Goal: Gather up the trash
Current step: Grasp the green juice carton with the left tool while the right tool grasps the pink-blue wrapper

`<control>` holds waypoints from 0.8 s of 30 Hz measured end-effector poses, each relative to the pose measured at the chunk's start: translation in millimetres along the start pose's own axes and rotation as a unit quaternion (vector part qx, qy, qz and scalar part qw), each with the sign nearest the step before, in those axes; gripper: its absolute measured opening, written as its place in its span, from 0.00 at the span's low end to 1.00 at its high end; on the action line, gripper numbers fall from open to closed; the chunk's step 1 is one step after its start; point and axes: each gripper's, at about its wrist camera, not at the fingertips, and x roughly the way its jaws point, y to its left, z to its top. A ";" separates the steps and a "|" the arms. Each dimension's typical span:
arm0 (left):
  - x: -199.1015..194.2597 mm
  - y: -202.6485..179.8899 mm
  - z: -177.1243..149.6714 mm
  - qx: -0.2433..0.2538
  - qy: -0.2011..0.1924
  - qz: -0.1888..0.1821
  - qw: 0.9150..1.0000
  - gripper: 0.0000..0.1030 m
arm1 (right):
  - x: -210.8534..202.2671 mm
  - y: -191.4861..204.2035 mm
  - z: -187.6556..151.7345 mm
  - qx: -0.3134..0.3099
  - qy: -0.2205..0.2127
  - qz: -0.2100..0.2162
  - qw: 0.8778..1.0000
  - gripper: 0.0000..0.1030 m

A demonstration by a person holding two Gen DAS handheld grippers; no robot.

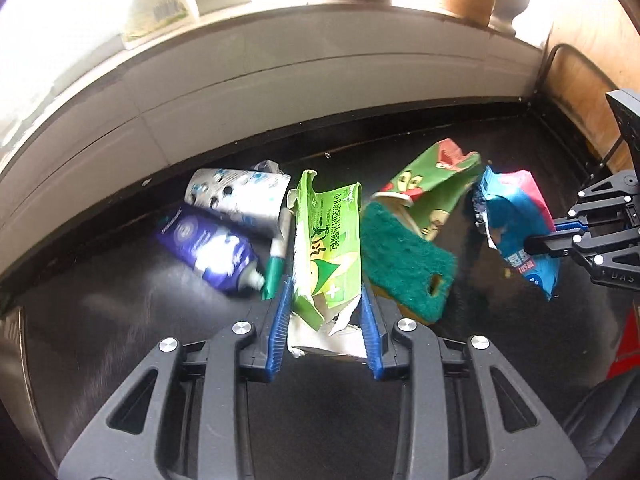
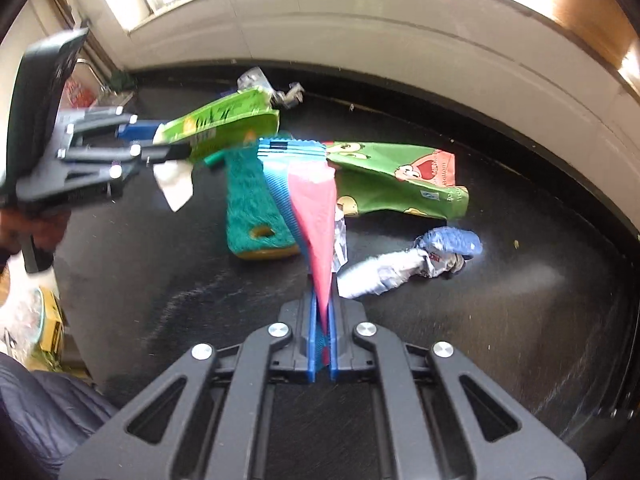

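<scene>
Both grippers are now in the picking step, each one with a piece of trash. The left gripper [image 1: 326,320] is clamped on a torn green carton [image 1: 326,236], its blue pads pressing on the two sides at the torn end, and the carton looks lifted off the black table [image 1: 120,320]. The right gripper [image 2: 322,340] has its jaws pressed together on the thin edge of a blue and pink wrapper [image 2: 308,204], which stands up above the table.

On the table remain a green scrub sponge [image 1: 404,256], a green snack bag [image 1: 432,184], a purple tube [image 1: 208,252], a white tube [image 1: 240,196] and a crumpled silver wrapper [image 2: 384,276].

I judge that the next move is to carry both pieces to a bin, which I cannot see here. The torn carton is soft, so it may slip if the grip loosens.
</scene>
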 end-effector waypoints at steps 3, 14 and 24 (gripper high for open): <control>-21.9 -10.1 -14.8 -0.022 -0.006 0.015 1.000 0.31 | -13.7 5.0 -4.8 0.011 -0.013 0.002 1.000 0.05; -86.4 -34.0 -68.2 -0.081 -0.037 0.049 0.995 0.31 | -56.8 43.9 -19.4 -0.002 -0.041 0.005 0.999 0.05; -147.7 -5.8 -143.6 -0.163 -0.050 0.116 0.978 0.31 | -50.8 143.7 -7.7 -0.096 -0.038 0.042 0.994 0.05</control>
